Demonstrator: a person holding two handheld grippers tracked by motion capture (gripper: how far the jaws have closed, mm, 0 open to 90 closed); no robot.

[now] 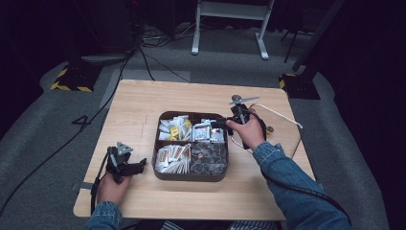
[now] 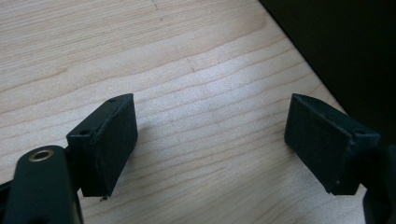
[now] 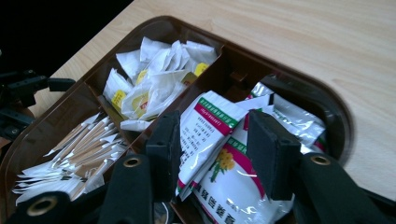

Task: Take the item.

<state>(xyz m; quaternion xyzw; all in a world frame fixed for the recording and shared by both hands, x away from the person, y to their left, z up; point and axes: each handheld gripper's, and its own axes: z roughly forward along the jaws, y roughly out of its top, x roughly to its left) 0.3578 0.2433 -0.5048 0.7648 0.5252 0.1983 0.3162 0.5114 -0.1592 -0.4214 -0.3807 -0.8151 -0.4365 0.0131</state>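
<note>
Nearest item: my right gripper (image 3: 212, 154), fingers (image 3: 164, 154) part-way apart, set either side of a white sachet with a green-and-red band (image 3: 210, 135); whether the pads press on it I cannot tell. The sachet stands tilted on a pile of larger silver-and-white packets (image 3: 233, 191) in one far compartment of the brown tray (image 3: 336, 116). Next compartment: crumpled white packets with yellow labels (image 3: 149, 79). Near compartment: thin paper sticks (image 3: 79, 154), fanned flat. Fourth compartment: dark wrapped pieces (image 1: 208, 157). The tray sits at the middle of the worktop (image 1: 139, 105). My left gripper (image 2: 210, 140) rests low over bare wood left of the tray, fingers (image 2: 109, 142) wide apart, nothing between them.
</note>
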